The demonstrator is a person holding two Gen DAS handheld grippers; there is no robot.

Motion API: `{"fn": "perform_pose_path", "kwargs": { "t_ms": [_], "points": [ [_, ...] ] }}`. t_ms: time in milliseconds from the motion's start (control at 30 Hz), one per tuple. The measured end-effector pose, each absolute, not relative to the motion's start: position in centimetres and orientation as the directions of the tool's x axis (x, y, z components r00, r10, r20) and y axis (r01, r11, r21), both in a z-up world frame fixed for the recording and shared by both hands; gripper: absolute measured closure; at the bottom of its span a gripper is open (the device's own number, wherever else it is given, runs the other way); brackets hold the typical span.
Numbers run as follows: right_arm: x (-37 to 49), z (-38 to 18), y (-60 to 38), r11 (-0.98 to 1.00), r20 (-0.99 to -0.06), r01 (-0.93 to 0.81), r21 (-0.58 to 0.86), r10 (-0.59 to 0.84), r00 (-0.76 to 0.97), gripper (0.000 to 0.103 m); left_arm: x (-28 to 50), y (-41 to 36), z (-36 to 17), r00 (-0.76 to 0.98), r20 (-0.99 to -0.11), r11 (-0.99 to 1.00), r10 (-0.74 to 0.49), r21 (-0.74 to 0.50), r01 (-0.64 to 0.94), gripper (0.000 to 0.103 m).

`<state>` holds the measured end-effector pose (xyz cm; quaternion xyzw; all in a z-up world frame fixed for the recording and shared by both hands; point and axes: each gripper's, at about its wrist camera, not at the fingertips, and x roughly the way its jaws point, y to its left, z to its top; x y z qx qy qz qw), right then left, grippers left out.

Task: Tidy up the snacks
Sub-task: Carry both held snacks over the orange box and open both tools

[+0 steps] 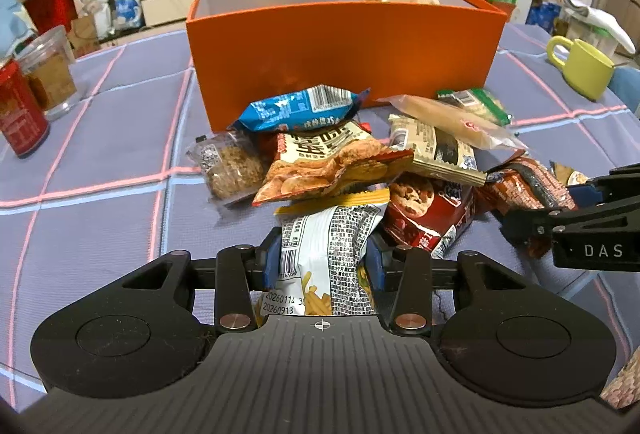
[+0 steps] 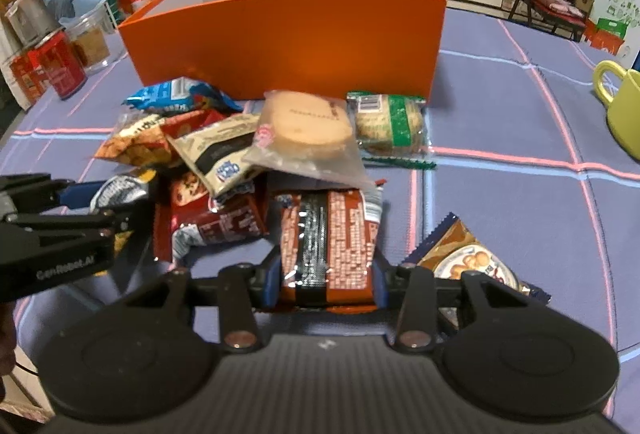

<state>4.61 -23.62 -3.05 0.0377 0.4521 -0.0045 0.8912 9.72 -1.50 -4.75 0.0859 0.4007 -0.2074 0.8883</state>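
Grip confirmed on both sides. Left gripper (image 1: pixel 323 254): blue pads pressed in on a white fries packet (image 1: pixel 326 246), held at its lower half, upper end tucked under the yellow edge of the snack pile (image 1: pixel 344 169). Right gripper (image 2: pixel 325 276): pads clamped on the flanks of a brown wafer pack (image 2: pixel 326 238), far end lying under a clear-wrapped round biscuit (image 2: pixel 308 125). Orange box (image 1: pixel 344 49): open-topped, just behind the pile on the checked tablecloth (image 1: pixel 100 213), one pale bag already inside at the far right.

Recommended for the lift, as judgement only: raise each packet straight up before travelling, so overlapping wrappers slide off rather than drag along. Keep pressure modest; both wrappers look thin and crushable. Clear the near wall of the box fully before lowering. Stagger the two hands, being close together over the pile. Watch the yellow mug (image 1: pixel 582 67) at the right.
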Motion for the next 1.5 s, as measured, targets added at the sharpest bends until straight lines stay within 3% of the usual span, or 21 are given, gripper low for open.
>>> {"fn": "perform_pose_path", "kwargs": {
  "t_ms": [1500],
  "points": [
    [0.1, 1.7, -22.9, 0.997, -0.711, 0.004, 0.075, 0.050, 0.701, 0.060, 5.9, -0.4, 1.7, 0.714, -0.670, 0.932, -0.202, 0.094, 0.351, 0.092]
  ]
}}
